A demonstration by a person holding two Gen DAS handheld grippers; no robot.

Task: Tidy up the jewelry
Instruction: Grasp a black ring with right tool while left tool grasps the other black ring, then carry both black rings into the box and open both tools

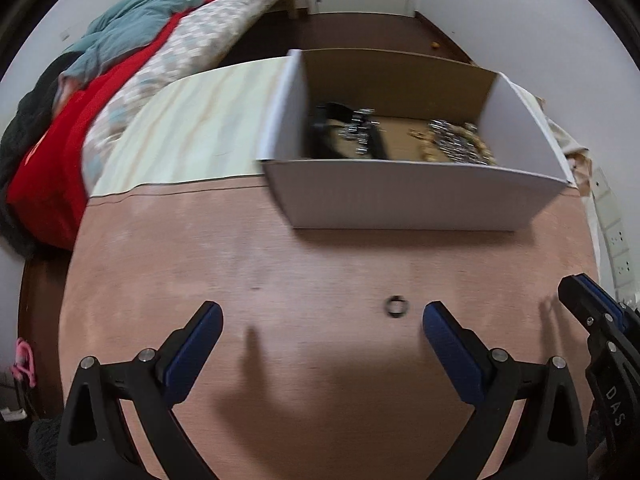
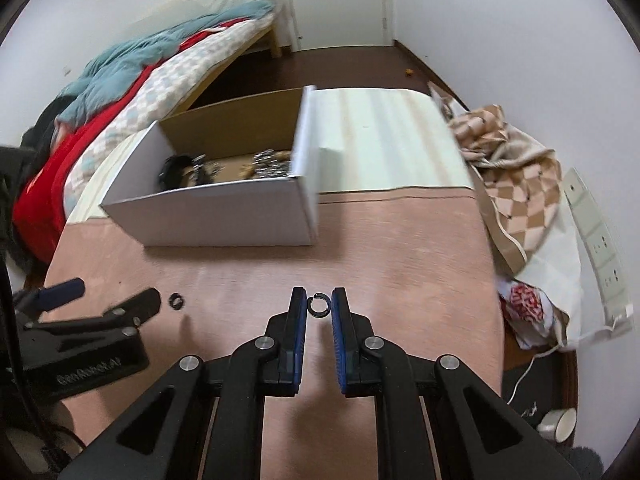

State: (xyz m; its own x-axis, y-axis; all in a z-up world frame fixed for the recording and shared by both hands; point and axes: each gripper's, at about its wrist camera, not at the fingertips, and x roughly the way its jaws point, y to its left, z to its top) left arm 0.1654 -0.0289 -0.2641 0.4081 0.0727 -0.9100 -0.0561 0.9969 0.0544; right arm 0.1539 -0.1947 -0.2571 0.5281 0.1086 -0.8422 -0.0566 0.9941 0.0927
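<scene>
A small dark ring [image 1: 396, 306] lies on the brown table just ahead of my open left gripper [image 1: 322, 318], close to its right finger; it also shows in the right wrist view [image 2: 176, 301]. My right gripper [image 2: 319, 305] is closed down on a second small black open ring [image 2: 319, 305], which sits between its blue pads. A white cardboard box [image 1: 400, 200] at the back of the table holds silver and gold chains [image 1: 460, 144] and a black piece [image 1: 336, 114]; the box also shows in the right wrist view [image 2: 224, 216].
A pale striped cloth [image 2: 384, 144] covers the table's far part. A bed with red, teal and patterned bedding [image 1: 120, 80] stands left. A checked bag [image 2: 516, 184] and a white power strip [image 2: 600, 240] lie right of the table.
</scene>
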